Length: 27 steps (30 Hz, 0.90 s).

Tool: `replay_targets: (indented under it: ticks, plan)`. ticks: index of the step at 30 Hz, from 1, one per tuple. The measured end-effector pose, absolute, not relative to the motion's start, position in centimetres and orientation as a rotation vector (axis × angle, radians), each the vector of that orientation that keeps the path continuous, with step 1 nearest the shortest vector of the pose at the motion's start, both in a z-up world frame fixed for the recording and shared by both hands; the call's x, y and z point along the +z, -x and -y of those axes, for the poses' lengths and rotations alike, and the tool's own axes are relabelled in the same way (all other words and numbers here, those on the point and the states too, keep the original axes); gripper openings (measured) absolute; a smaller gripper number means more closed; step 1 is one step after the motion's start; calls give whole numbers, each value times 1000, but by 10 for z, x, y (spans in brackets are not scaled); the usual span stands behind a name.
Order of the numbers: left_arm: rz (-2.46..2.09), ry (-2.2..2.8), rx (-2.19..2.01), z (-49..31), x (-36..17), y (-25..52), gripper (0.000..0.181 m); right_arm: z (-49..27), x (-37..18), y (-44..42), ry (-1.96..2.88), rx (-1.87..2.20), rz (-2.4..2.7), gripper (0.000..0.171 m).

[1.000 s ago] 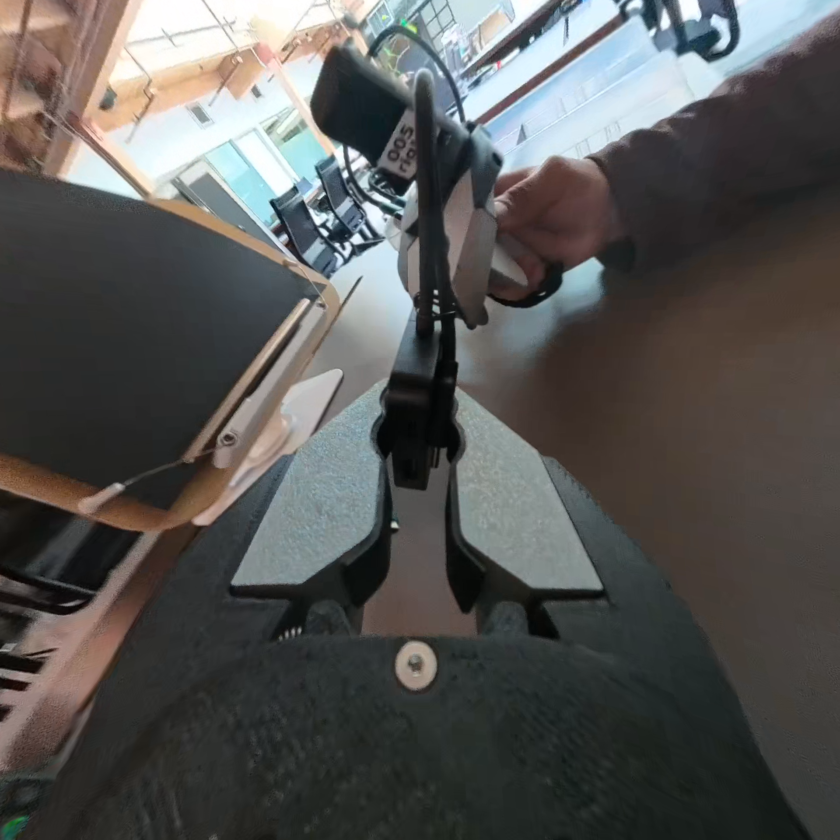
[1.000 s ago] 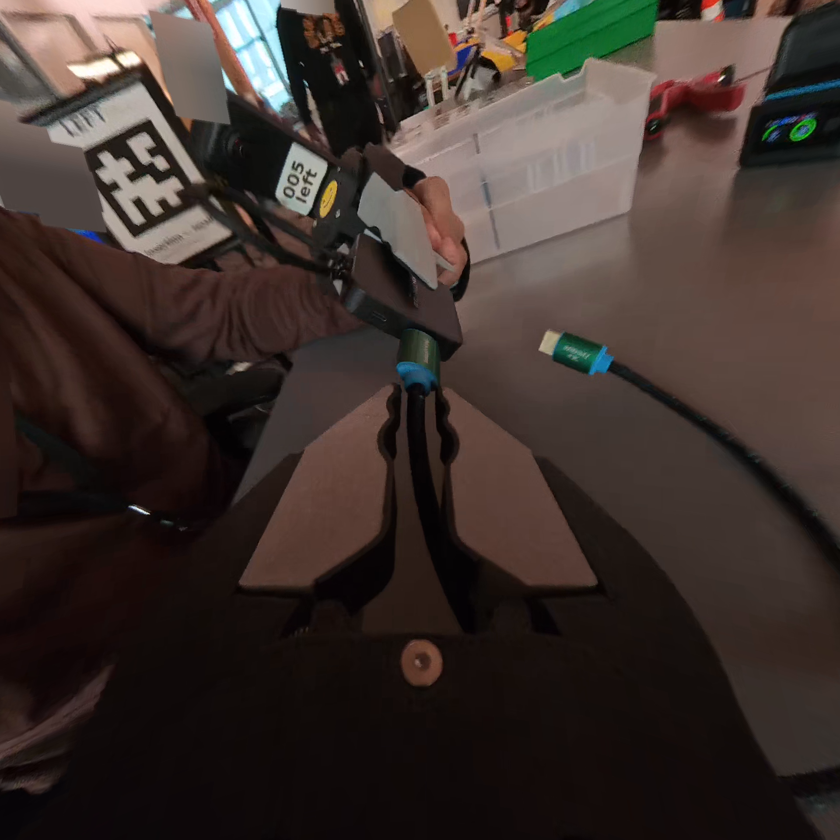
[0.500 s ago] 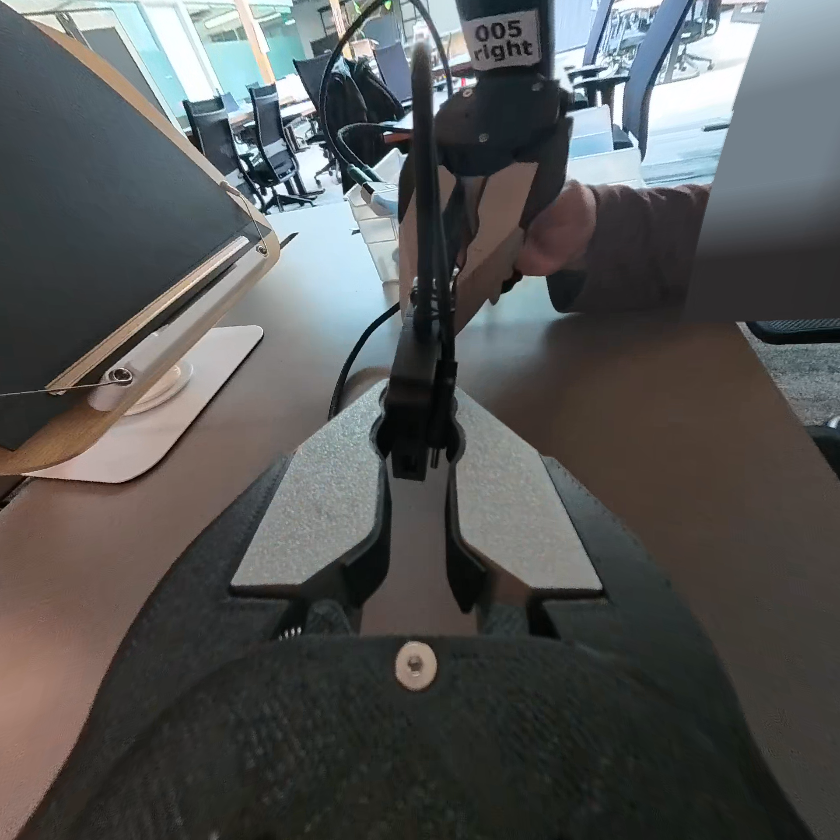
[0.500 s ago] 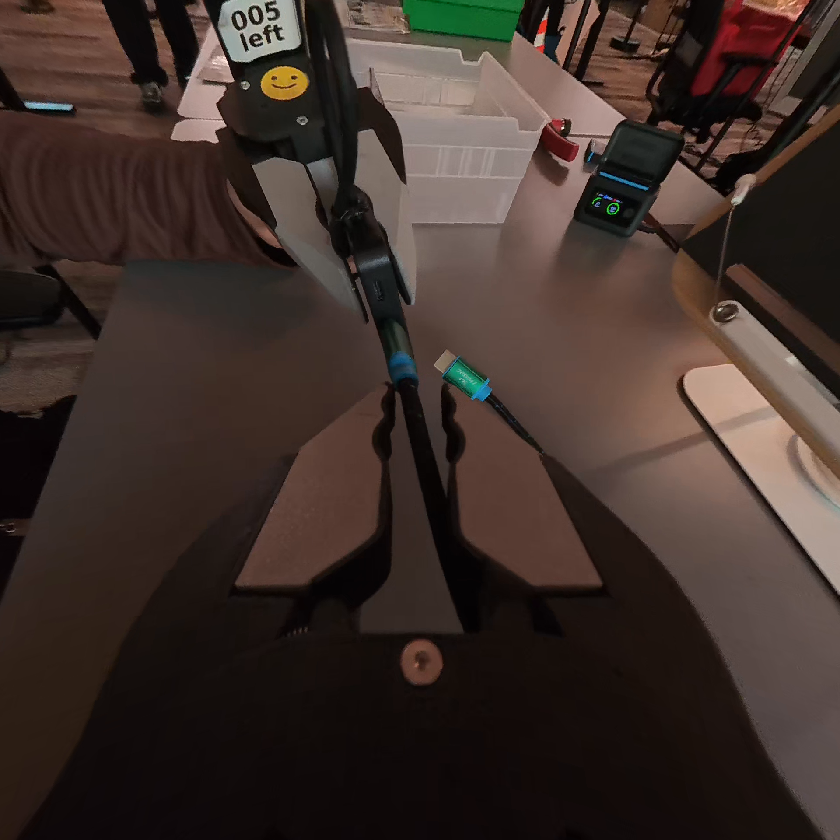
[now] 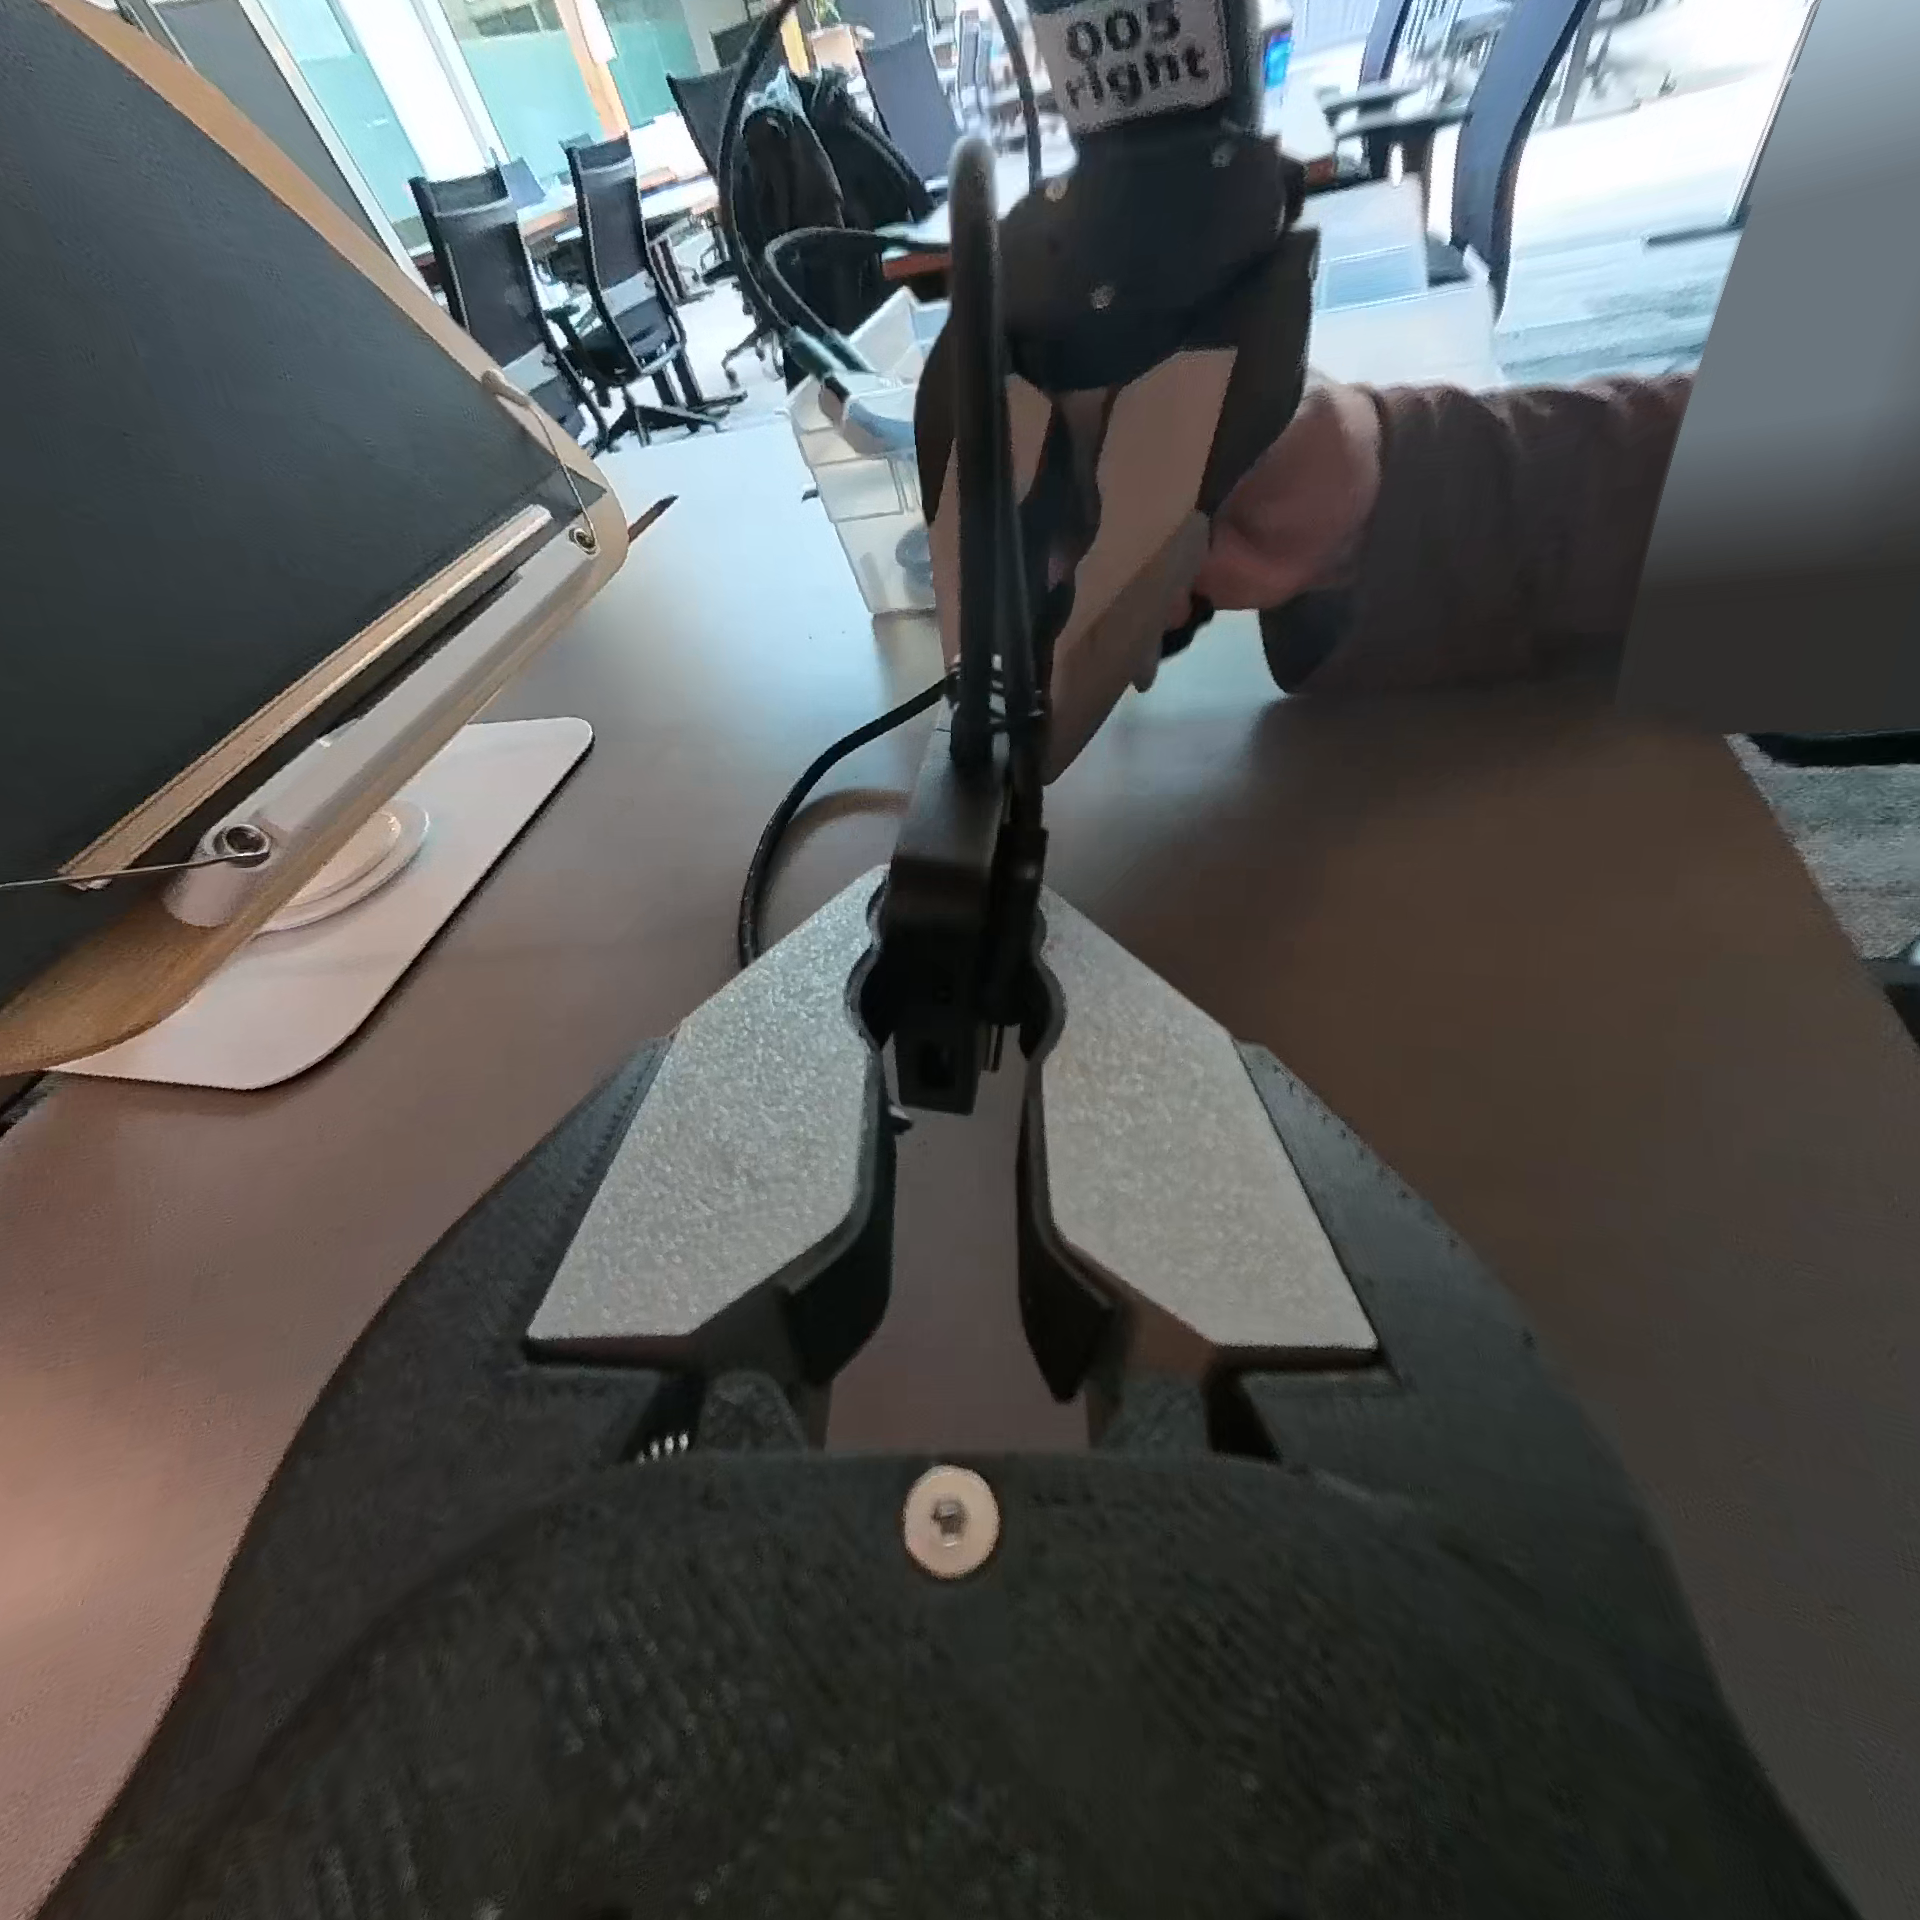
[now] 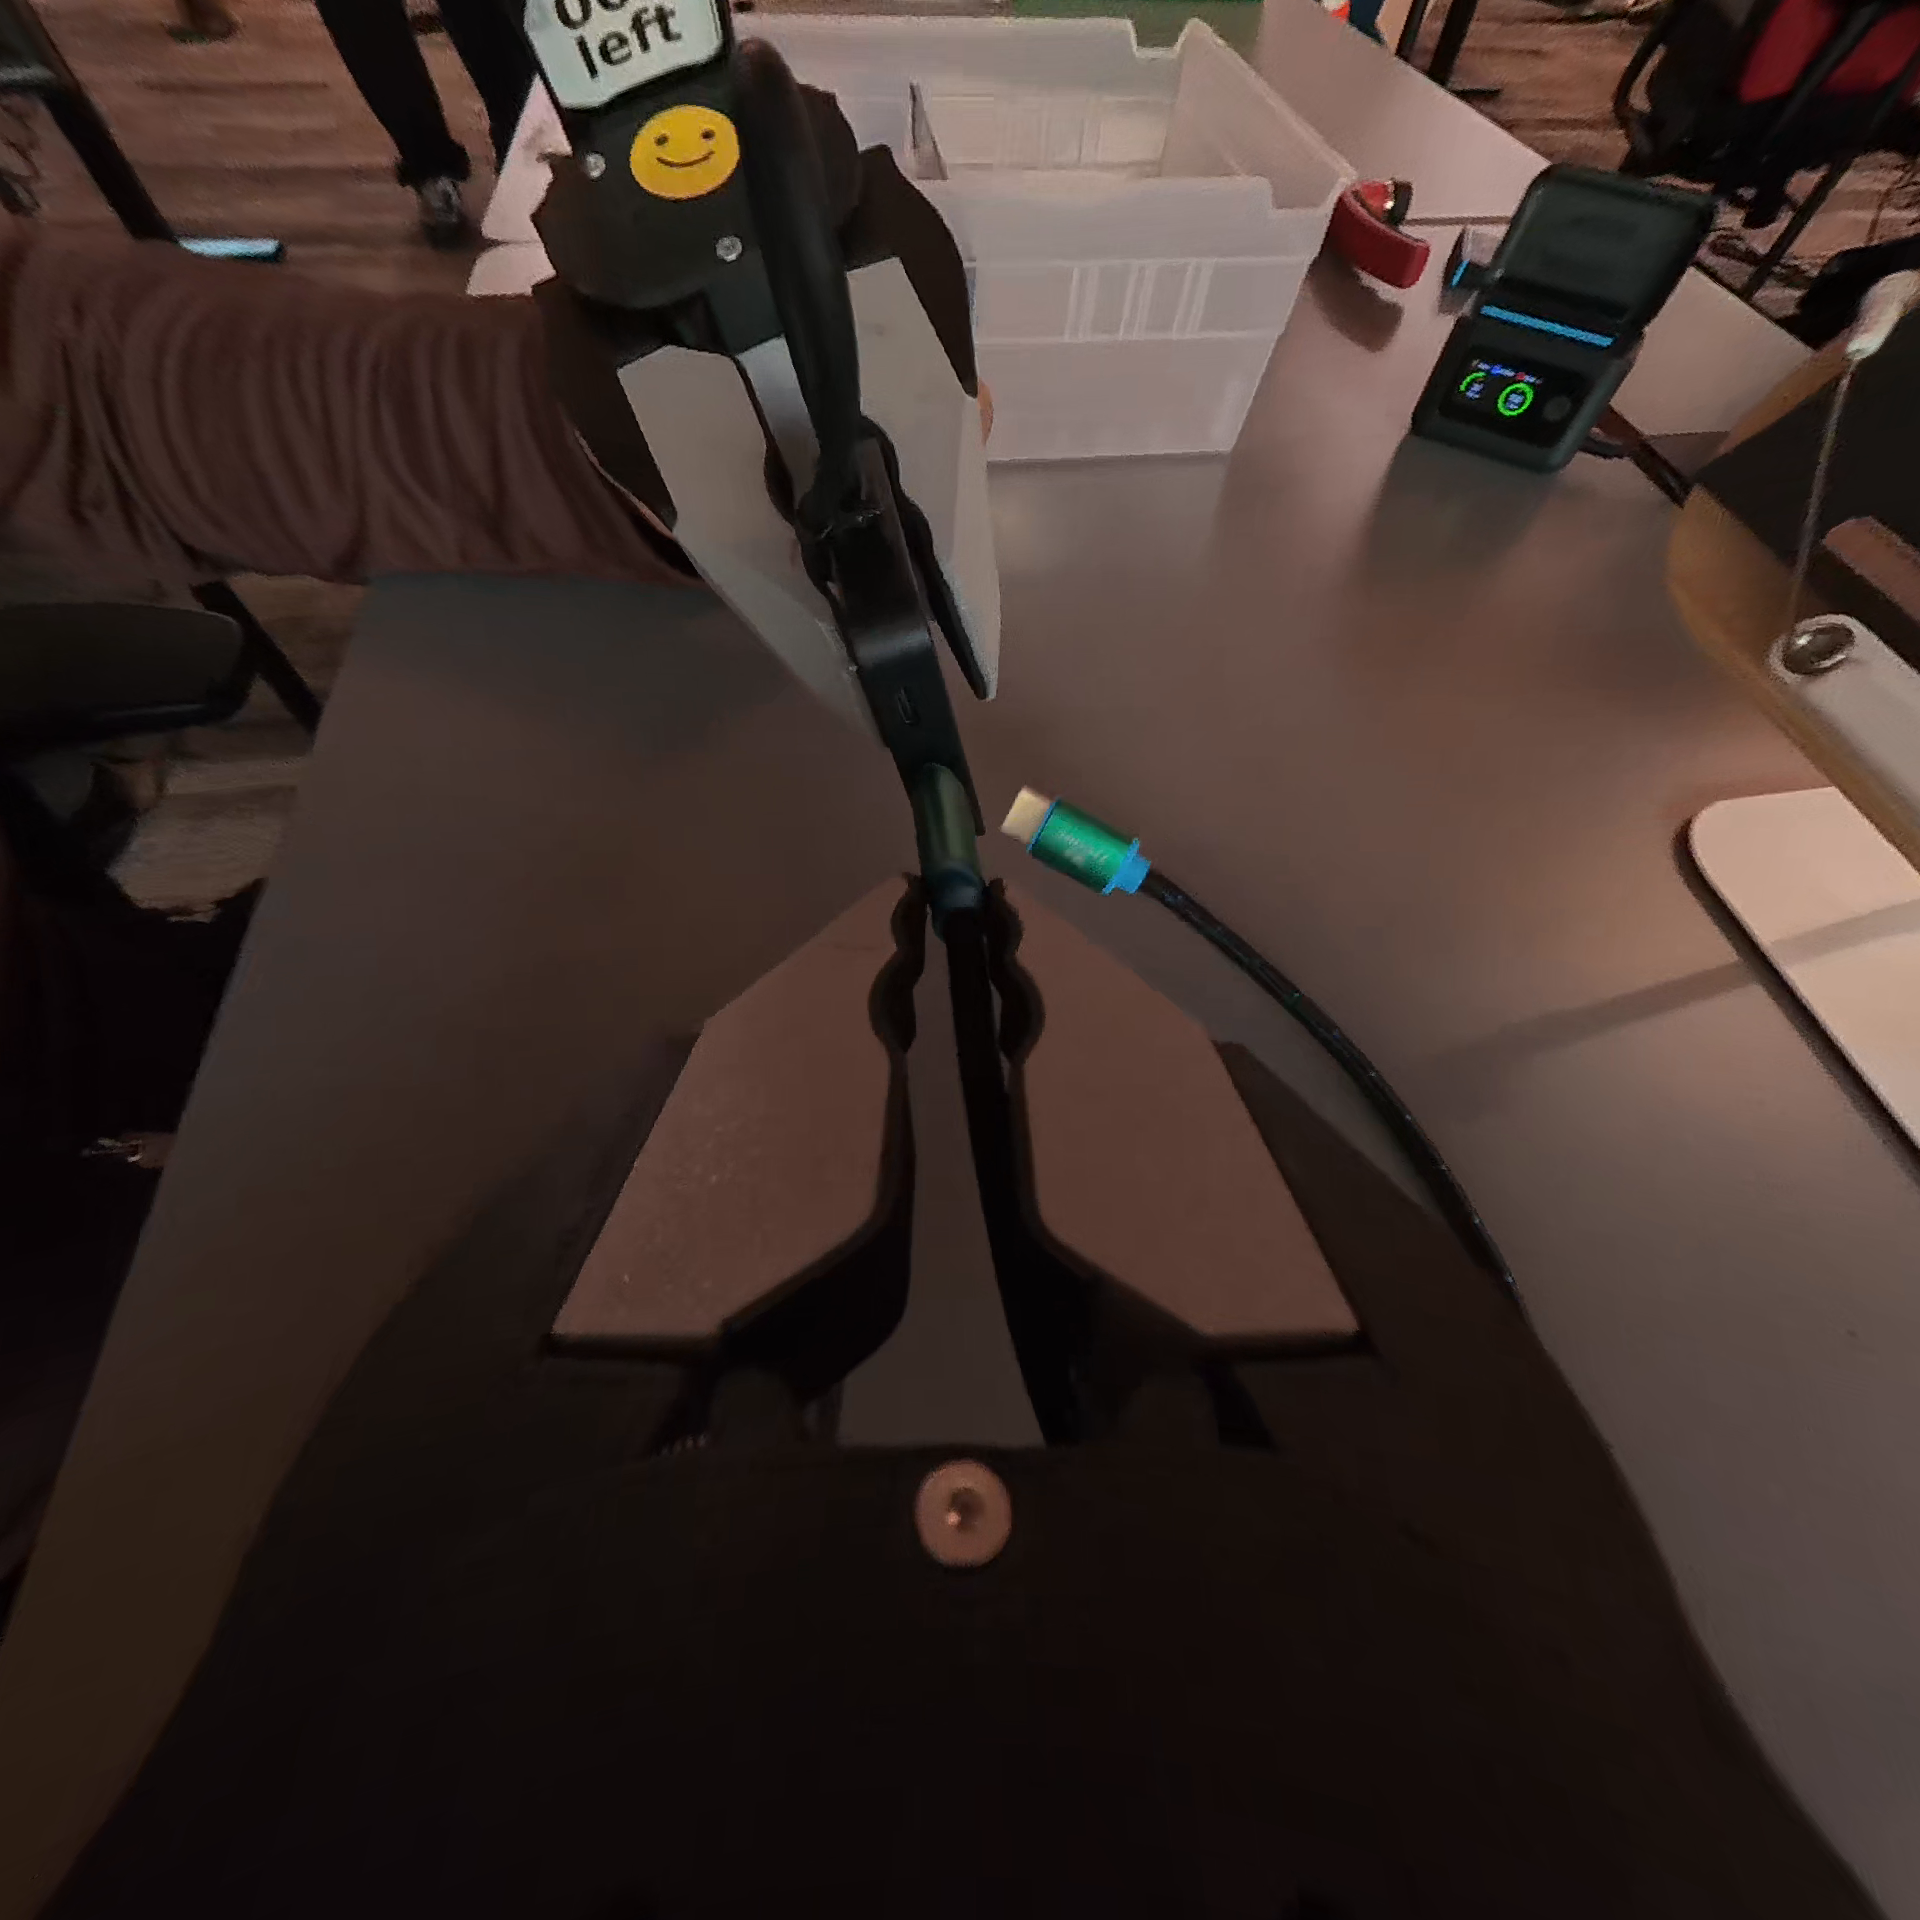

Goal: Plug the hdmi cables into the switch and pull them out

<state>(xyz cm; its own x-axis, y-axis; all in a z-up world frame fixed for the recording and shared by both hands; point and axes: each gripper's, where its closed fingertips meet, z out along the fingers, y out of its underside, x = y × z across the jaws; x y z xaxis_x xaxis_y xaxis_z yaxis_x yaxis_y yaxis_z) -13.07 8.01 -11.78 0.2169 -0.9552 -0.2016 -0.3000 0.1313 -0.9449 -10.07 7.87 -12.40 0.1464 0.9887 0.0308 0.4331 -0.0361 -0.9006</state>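
I see a smooth, matt grey tabletop (image 6: 1351, 644), a translucent white plastic bin (image 6: 1132, 270), and a glossy green metallic plug (image 6: 1075, 844) on braided black cable (image 6: 1309, 1029)

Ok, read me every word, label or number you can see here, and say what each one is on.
I can't quote writing; these things carry it:
White printed label: on the right gripper.
White printed label: on the left gripper, above a yellow smiley sticker.
Tiny print: on the green plug lying on the table; too small to read.
Lit screen: on a small dark device; too blurred to read.
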Motion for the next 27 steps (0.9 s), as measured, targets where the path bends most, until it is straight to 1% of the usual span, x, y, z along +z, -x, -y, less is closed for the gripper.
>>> replay_targets:
  ticks: [2, 5, 8, 9, 12, 14, 15, 20, 23, 27]
  plan:
    - [-1267, 1392, -814, -79, -114, 128, 20, -79, -120, 103, 1591, 883, 1388, 9]
    - [-1305, 1401, -804, -75, -119, 124, 20, -80, -133, 104, 1619, 749, 1450, 24]
    - [-1337, 1391, -779, -70, -125, 118, 22, -85, -145, 109, 1625, 588, 1485, 15]
    - [-1337, 1405, -779, -69, -129, 116, 25, -83, -149, 111, 1630, 563, 1504, 12]
    - [-1304, 1473, -801, -74, -138, 115, 34, -90, -157, 107, 1641, 395, 1519, 11]
    - [-1261, 1478, -841, -76, -131, 116, 53, -95, -148, 102, 1646, 320, 1458, 9]
    - [-1231, 1475, -844, -80, -126, 119, 59, -97, -139, 98, 1651, 311, 1407, 10]
    - [-1123, 1508, -844, -102, -123, 140, 56, -110, -73, 62, 1650, 382, 1091, 8]
    - [-1108, 1560, -839, -110, -130, 144, 53, -117, -16, 34, 1634, 391, 989, 8]
    - [-1112, 1546, -823, -108, -125, 145, 49, -119, 74, -11, 1583, 355, 927, 8]
